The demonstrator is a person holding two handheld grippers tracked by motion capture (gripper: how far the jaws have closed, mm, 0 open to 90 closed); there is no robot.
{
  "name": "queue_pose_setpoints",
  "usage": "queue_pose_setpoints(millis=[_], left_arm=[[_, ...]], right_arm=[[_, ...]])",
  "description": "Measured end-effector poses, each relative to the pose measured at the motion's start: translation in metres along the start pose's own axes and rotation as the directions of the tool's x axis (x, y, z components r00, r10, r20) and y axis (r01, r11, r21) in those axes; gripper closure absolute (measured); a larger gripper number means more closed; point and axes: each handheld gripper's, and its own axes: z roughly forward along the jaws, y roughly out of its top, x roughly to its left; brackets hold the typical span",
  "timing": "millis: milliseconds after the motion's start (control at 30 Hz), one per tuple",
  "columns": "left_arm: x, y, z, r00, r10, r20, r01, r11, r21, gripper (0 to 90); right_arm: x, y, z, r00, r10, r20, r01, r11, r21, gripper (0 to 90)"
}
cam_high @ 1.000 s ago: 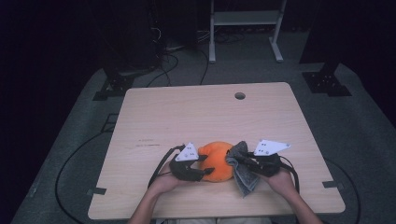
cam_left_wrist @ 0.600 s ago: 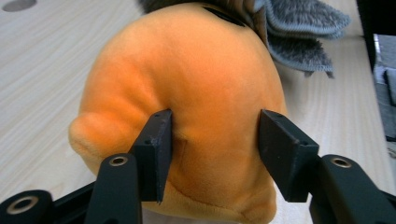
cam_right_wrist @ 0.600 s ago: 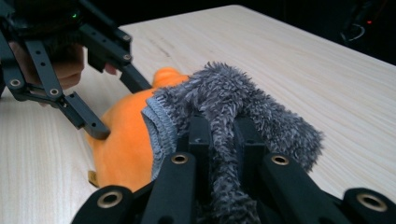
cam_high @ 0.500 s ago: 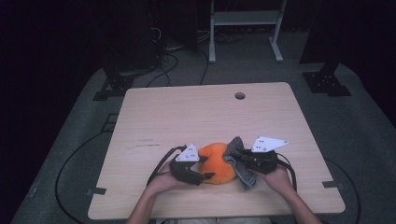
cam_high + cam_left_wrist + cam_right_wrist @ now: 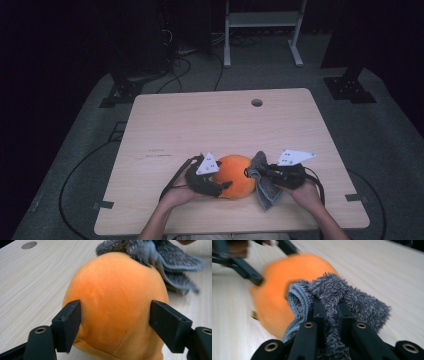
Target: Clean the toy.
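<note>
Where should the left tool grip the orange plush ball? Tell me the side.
Across the orange plush ball at its widest middle, from the person's side, where the left tool already straddles it, jaws just opened. It is round and soft; the grey cloth covers its far side.

Both grippers are matte black: the left gripper and right gripper each carry a grey three-cornered plate on top with little dark dots, plus a black cable looping off the back. Up close the jaws are chunky black blocks on flat link arms, with brass-ringed holes at the pivots. The forearms are bare, no sleeves.
</note>
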Motion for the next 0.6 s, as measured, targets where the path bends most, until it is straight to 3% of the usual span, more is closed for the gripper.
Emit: queue_pose_setpoints(millis=[100, 167, 267, 400, 500, 600], left_arm=[[0.002, -0.001, -0.001, 1.0, -0.001, 0.005, 0.001, 1.0, 0.002, 28.6], [0.0, -0.001, -0.001, 1.0, 0.006, 0.006, -0.006, 1.0, -0.003, 29.8], [-0.002, -0.001, 0.002, 0.9998, 0.017, 0.008, -0.017, 0.9998, -0.009, 30.9], [-0.003, -0.002, 0.001, 0.9996, 0.026, 0.01, -0.026, 0.9997, -0.003, 31.3], [-0.003, -0.001, 0.002, 0.9998, 0.013, 0.017, -0.013, 0.9997, -0.022, 31.5], [-0.006, 0.001, 0.002, 0.9994, 0.031, 0.014, -0.031, 0.9993, -0.022, 31.5]], right_arm=[[-0.008, -0.005, -0.005, 0.9994, 0.022, 0.026, -0.022, 0.999, 0.031, 80.3], [-0.005, 0.001, -0.01, 0.9996, 0.027, 0.005, -0.027, 0.999, -0.018, 80.3], [0.008, 0.017, -0.009, 0.9993, -0.007, -0.036, 0.004, 0.996, -0.084, 80.3], [0.022, 0.025, 0.007, 0.9967, -0.075, -0.032, 0.073, 0.996, -0.043, 80.3], [0.013, 0.018, 0.006, 0.9988, -0.025, -0.042, 0.024, 0.999, -0.032, 80.3], [-0.001, 0.007, 0.0, 0.9991, 0.03, -0.028, -0.031, 1.0, -0.005, 80.3]])
